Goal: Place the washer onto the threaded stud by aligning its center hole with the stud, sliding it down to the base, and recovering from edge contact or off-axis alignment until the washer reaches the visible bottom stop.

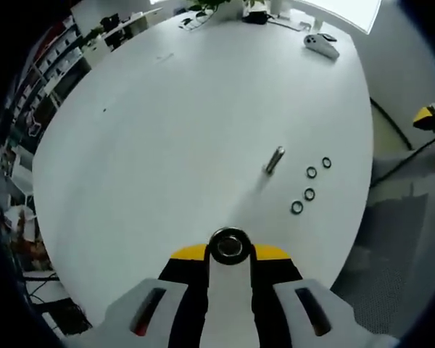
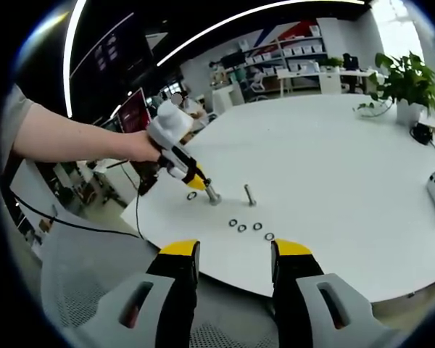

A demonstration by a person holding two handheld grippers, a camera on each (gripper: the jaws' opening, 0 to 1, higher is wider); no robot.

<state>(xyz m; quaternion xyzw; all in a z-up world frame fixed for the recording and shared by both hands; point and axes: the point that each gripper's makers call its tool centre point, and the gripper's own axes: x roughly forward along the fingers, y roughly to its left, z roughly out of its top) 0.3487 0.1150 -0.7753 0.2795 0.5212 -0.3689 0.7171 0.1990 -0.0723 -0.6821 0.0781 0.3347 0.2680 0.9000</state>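
Carrying: the left gripper [image 2: 200, 186] is hovering low over the white round table [image 1: 167, 130], its jaws pinching a thick metal washer [image 1: 228, 246] seen face-on between the yellow tips in the left gripper view.
Left jaws: pressing together on the washer's rim, leaving its centre hole unobstructed.
Right gripper [image 2: 233, 262]: standing off at the near table edge with jaws spread wide and holding nothing.
Threaded stud [image 1: 275, 159]: standing upright on the table, apart from the held washer and not yet entered by it; in the right gripper view it is rising just beside the left gripper's tips.
Spare washers [image 1: 309, 185]: four small dark rings lying in a loose row on the table beyond the stud, none touching it.
Hand [image 2: 138, 145]: a person's hand gripping the left tool's white handle, the forearm reaching in from the left.
Background: a white game controller [image 1: 320, 45] and a potted plant [image 2: 402, 83] are sitting far across the table.
Step in hand (judged): bringing the washer over the stud tip.
Technique (judged): levelling the washer so its face is lying square to the stud's axis, centring the hole before descending, and backing off slightly to re-centre if the rim is catching the threads, rather than forcing it.
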